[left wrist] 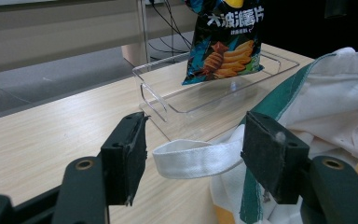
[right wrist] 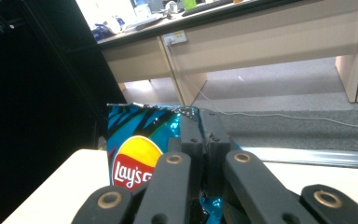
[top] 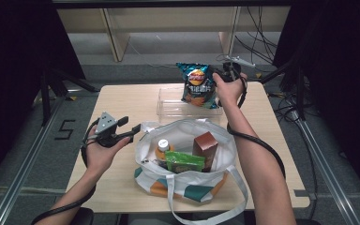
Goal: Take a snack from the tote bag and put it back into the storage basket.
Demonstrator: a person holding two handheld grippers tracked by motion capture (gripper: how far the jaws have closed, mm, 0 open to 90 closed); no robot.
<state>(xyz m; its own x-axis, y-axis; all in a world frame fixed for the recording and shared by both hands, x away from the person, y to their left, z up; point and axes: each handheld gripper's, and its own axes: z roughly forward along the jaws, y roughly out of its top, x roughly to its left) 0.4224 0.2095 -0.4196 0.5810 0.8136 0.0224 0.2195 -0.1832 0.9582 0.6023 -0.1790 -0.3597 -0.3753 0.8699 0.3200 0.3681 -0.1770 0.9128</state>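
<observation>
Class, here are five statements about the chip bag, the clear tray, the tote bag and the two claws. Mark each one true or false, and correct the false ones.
1. The right claw is shut on the chip bag. True.
2. The chip bag lies flat on the table. False: it hangs upright over the clear tray.
3. The left claw stands open, with the tote bag's white handle loop between its pads. True.
4. The tote bag is empty. False: it holds a brown box, a green packet and a bottle.
5. The clear tray sits inside the tote bag. False: it sits on the table beyond it.
</observation>
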